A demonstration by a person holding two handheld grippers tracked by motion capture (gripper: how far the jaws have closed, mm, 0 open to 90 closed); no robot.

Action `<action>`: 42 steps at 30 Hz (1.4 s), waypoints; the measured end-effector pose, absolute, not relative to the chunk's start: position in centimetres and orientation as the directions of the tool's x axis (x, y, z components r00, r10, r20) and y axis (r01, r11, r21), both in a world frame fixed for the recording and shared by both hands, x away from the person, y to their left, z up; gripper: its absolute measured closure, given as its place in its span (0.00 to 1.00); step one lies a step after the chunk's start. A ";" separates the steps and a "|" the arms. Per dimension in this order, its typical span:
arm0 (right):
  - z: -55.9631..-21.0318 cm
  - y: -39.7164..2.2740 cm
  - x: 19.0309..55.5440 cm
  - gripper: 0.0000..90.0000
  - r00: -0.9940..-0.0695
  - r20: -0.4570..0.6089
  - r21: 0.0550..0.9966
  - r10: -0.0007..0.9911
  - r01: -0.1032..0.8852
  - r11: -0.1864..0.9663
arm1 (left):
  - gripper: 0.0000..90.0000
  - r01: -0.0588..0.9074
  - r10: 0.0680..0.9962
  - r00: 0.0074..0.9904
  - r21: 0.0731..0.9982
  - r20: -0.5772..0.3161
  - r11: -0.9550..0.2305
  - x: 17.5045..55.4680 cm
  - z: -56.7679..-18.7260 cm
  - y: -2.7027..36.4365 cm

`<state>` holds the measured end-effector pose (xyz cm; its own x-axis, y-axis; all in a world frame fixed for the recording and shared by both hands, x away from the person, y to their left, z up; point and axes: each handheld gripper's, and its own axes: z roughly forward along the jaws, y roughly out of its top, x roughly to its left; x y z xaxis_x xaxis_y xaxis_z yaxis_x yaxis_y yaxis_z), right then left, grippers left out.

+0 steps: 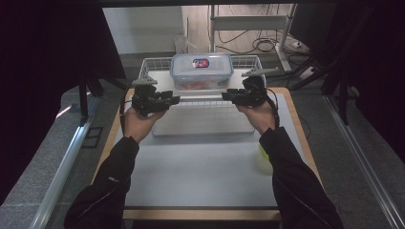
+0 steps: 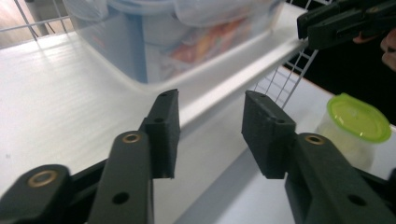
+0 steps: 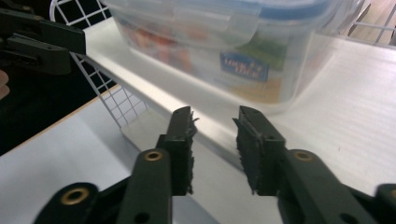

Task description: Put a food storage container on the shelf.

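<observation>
Lengthwise across table: clear container [image 1: 202, 70]

Clear plastic food container [image 1: 201, 71] with blue-rimmed clip lid shut, upright, colourful contents inside, label on top, standing on white shelf [image 1: 203, 119] in wire basket [image 1: 153, 64], at far side of table, between both grippers

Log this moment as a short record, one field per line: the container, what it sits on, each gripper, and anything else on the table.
container: clear plastic food box with a blue-rimmed lid, latched, colourful contents inside
support: white shelf board in a wire basket, front edge toward the person
left gripper: jaws apart, nothing between them, at the board's front edge
right gripper: jaws apart, nothing between them, facing the left one
other item: small tub with a green lid on the table
</observation>
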<state>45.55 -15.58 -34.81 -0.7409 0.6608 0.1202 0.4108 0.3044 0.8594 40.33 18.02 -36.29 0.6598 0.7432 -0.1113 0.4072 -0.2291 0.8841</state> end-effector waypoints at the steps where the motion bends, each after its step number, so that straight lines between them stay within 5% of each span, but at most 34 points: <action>1: -34.9 -15.6 45.3 0.69 -0.742 0.119 0.859 0.660 0.410 0.307 | 0.60 0.406 0.742 0.662 0.883 -0.105 -0.236 40.1 -36.4 18.0; 22: -37.5 -16.6 40.1 0.29 -0.766 0.049 0.863 0.641 0.355 0.358 | 0.16 0.384 0.737 0.676 0.854 -0.001 -0.351 34.9 -39.8 17.8; 42: -42.3 -18.1 36.3 0.09 -0.762 0.075 0.859 0.643 0.376 0.346 | 0.03 0.350 0.725 0.688 0.870 0.013 -0.348 30.6 -44.5 17.9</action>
